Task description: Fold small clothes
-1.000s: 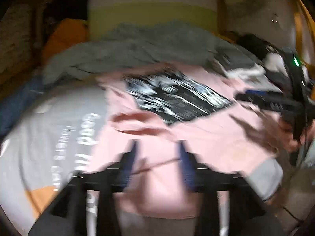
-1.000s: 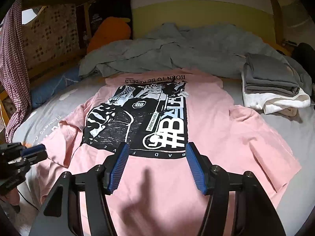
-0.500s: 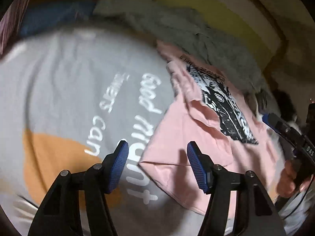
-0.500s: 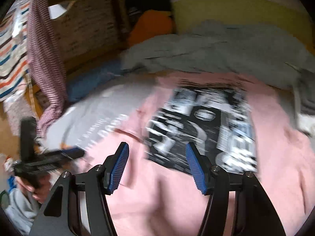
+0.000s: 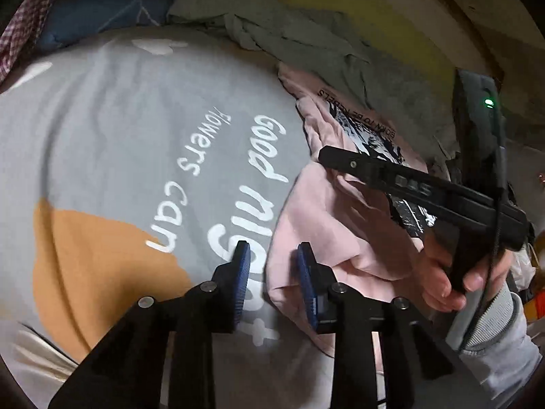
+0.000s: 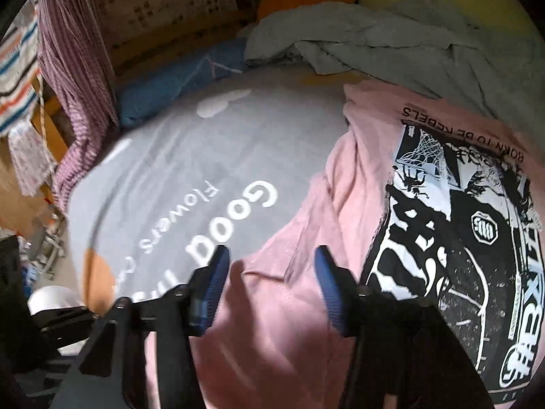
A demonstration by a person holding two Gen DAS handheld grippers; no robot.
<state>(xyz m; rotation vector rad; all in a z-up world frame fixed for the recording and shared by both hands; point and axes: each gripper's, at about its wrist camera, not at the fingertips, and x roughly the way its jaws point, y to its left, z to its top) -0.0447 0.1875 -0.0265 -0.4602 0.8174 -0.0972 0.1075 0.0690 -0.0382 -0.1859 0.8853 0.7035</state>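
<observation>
Two grippers work the same side of the pink T-shirt point(image 5: 340, 225), which lies print-up on the grey bedsheet point(image 5: 136, 136) with its near side already rumpled inward. Closest in, the left gripper point(image 5: 272, 255) straddles the shirt's hem corner: jaws have just been closing, narrowed but with a gap showing, the pink edge running between the pads and not yet pinched. Just ahead and to its right, a bare hand point(image 5: 456, 279) carries the right gripper across the printed chest. From its own camera the right gripper point(image 6: 270, 266) hangs over the sleeve; its jaws have also just been closing, yet stand apart with pink cloth between them, no pressing visible, though blur makes that hard to call. Beyond both, a crumpled grey-green blanket point(image 6: 391, 34) heaps at the far end.

To do this well, I'd say both pads should bite one clean thickness at the very edge, hem and sleeve together, then carry the side over evenly so the print stays flat.

Against a second ago: the shirt then lay spread with its sleeve out flat; now that side is bunched, both sets of jaws are narrower, and the right gripper has swung from the shirt's middle over to this sleeve.
</observation>
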